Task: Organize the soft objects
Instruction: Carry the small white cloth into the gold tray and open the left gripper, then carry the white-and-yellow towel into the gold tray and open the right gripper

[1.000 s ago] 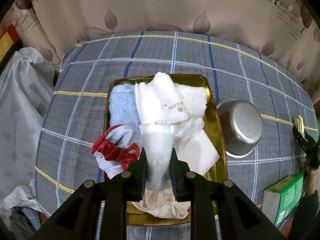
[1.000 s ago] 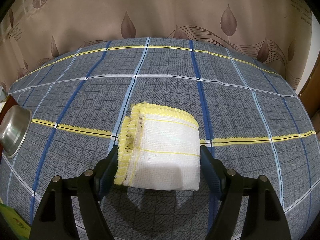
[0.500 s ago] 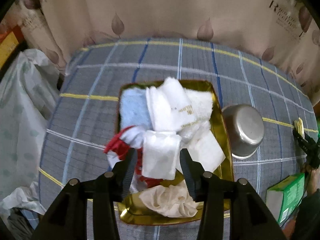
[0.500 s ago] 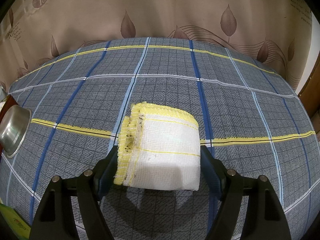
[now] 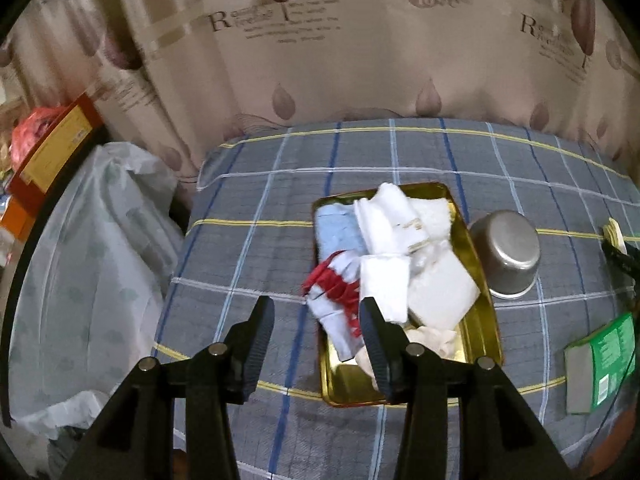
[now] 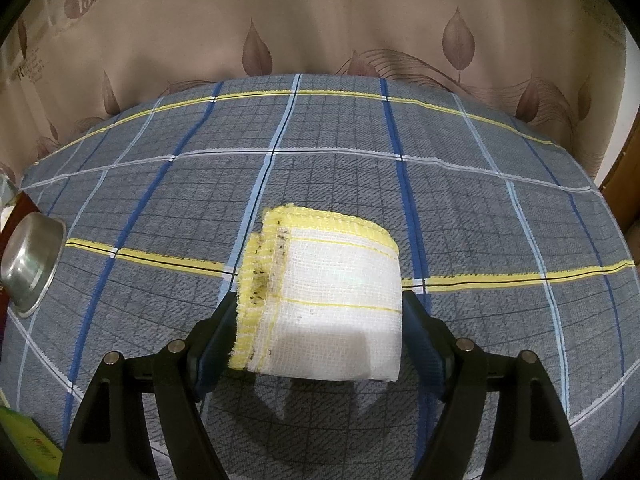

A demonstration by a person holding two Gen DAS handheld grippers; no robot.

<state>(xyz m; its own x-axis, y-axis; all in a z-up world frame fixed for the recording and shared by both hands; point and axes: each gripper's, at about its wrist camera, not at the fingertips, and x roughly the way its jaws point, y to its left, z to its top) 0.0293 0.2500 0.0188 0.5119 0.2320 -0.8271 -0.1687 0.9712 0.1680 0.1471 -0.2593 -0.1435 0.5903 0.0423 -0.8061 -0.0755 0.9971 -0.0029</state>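
Observation:
A gold tray (image 5: 486, 320) on the plaid table holds a pile of soft things: a light blue towel (image 5: 336, 230), white towels (image 5: 396, 220), a folded white cloth (image 5: 384, 284), a red and white cloth (image 5: 332, 284) and a cream rag (image 5: 428, 338). My left gripper (image 5: 316, 322) is open and empty, raised above the tray's left front. My right gripper (image 6: 318, 320) is shut on a folded white cloth with yellow edging (image 6: 328, 300), held just above the table.
An upturned steel bowl (image 5: 506, 252) sits right of the tray; it also shows in the right wrist view (image 6: 30, 256). A green box (image 5: 600, 356) lies at the right front. A plastic-covered bundle (image 5: 88, 264) stands left of the table. A curtain hangs behind.
My left gripper let go of the folded white cloth onto the tray pile, opened, and pulled back up and to the left. The right gripper has not moved.

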